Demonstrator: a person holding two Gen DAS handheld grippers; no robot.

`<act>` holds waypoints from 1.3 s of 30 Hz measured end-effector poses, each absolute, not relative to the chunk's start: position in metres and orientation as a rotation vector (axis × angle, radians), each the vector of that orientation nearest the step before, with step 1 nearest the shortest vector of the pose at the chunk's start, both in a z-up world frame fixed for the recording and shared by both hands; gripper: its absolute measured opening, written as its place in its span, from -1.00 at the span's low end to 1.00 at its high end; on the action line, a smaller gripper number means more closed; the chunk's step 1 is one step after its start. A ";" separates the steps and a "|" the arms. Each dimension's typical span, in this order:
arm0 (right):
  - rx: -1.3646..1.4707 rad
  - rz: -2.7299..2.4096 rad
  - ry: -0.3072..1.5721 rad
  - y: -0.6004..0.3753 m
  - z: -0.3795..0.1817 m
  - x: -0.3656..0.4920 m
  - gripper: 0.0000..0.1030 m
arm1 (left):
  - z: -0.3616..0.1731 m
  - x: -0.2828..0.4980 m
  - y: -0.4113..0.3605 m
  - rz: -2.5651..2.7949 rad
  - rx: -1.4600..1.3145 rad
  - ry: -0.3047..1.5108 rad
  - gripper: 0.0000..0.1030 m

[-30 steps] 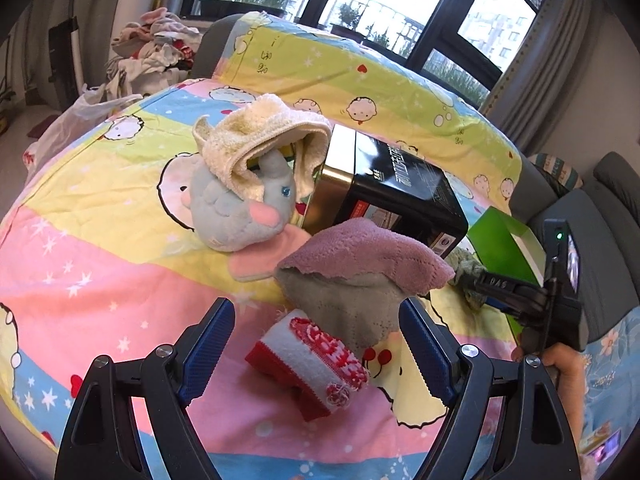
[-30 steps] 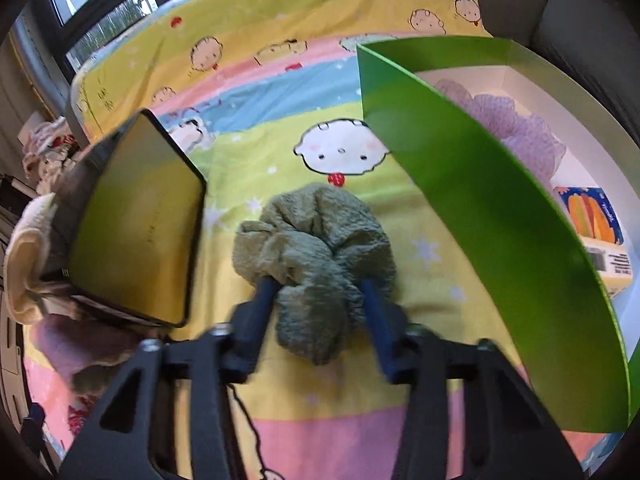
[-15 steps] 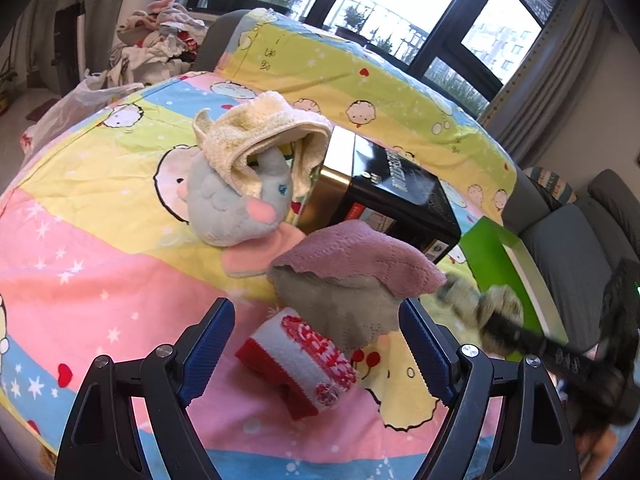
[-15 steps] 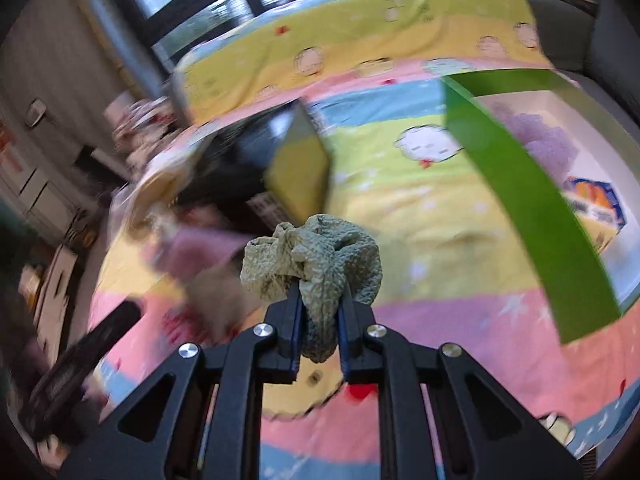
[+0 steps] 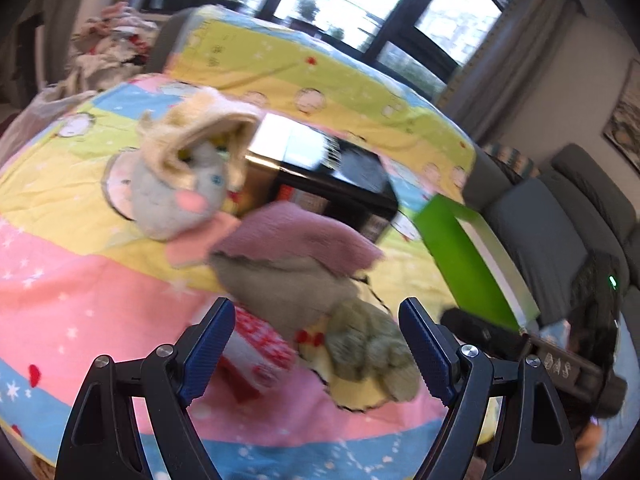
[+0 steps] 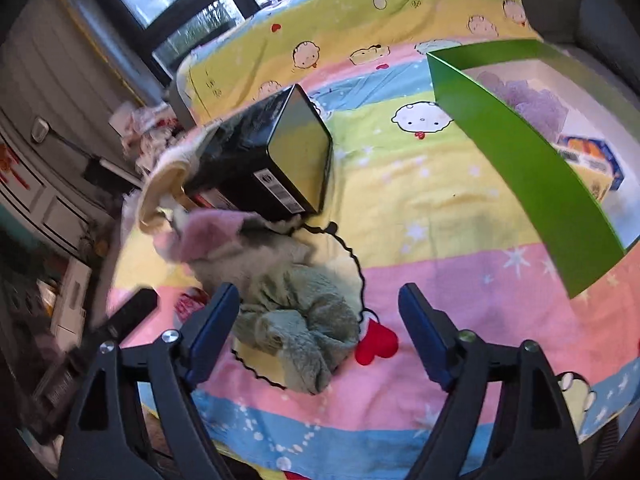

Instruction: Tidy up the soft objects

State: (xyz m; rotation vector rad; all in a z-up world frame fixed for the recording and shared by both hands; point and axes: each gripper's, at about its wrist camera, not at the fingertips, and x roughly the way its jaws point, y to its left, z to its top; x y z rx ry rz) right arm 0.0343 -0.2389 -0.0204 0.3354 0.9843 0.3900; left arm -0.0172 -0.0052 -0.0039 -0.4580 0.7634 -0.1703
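A green fluffy cloth (image 6: 304, 320) lies loose on the cartoon bedspread, below and between the fingers of my right gripper (image 6: 320, 296). Its jaws are opening and no pad touches the cloth. In the left wrist view the same green cloth (image 5: 368, 348) rests beside a grey cloth (image 5: 280, 288) with a pink cloth (image 5: 296, 236) on top of it. A red and white folded piece (image 5: 256, 348) lies in front. Behind stands a grey plush (image 5: 176, 196) under a cream towel (image 5: 200, 128). My left gripper (image 5: 316, 312) hovers open over this pile, holding nothing.
A black box (image 6: 272, 160) lies on its side behind the pile. A green box (image 6: 520, 160) at the right holds a purple fluffy thing (image 6: 532, 100) and a small carton (image 6: 592, 160). Laundry (image 5: 108, 44) is heaped far left; a grey sofa (image 5: 560, 216) stands right.
My right gripper carried the green cloth from beside the green box over to the pile, then opened and let it drop. The left gripper stayed open and shifted only slightly.
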 end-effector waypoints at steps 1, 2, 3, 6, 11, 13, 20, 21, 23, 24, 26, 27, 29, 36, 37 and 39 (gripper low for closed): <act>0.362 0.400 0.988 -0.240 -0.023 0.036 0.58 | -0.004 -0.017 -0.011 -0.201 -0.452 0.774 0.63; 0.387 0.410 0.996 -0.242 -0.026 0.038 0.58 | -0.005 -0.016 -0.018 -0.233 -0.440 0.787 0.62; 0.417 0.424 1.009 -0.243 -0.031 0.042 0.58 | -0.006 -0.015 -0.023 -0.253 -0.427 0.796 0.60; 0.460 0.443 1.064 -0.240 -0.041 0.047 0.59 | -0.015 -0.009 -0.041 -0.280 -0.385 0.846 0.48; 0.476 0.483 1.103 -0.236 -0.050 0.052 0.60 | -0.030 0.001 -0.065 -0.319 -0.337 0.921 0.33; 0.482 0.489 1.121 -0.236 -0.054 0.055 0.59 | -0.036 0.005 -0.068 -0.333 -0.346 0.950 0.25; 0.456 0.472 1.157 -0.240 -0.065 0.061 0.40 | -0.051 0.020 -0.072 -0.352 -0.347 1.017 0.21; 0.463 0.479 1.159 -0.240 -0.065 0.063 0.38 | -0.051 0.021 -0.073 -0.352 -0.345 1.023 0.09; 0.458 0.495 1.177 -0.235 -0.068 0.066 0.21 | -0.054 0.022 -0.072 -0.348 -0.330 1.040 -0.02; 0.440 0.507 1.184 -0.231 -0.068 0.066 0.20 | -0.055 0.022 -0.072 -0.353 -0.333 1.041 -0.05; 0.371 0.530 1.182 -0.221 -0.067 0.067 0.11 | -0.056 0.023 -0.073 -0.372 -0.326 1.044 -0.11; 0.354 0.540 1.181 -0.218 -0.068 0.068 0.07 | -0.056 0.024 -0.073 -0.376 -0.312 1.046 -0.22; 0.335 0.554 1.186 -0.215 -0.071 0.070 -0.11 | -0.056 0.025 -0.076 -0.385 -0.301 1.046 -0.35; 0.344 0.576 1.160 -0.213 -0.071 0.064 -0.57 | -0.054 0.021 -0.080 -0.382 -0.290 1.015 -0.52; 0.353 0.581 1.157 -0.215 -0.069 0.063 -0.59 | -0.050 0.019 -0.082 -0.373 -0.278 1.008 -0.53; 0.347 0.582 1.131 -0.217 -0.061 0.059 -0.59 | -0.042 0.018 -0.085 -0.362 -0.259 0.987 -0.53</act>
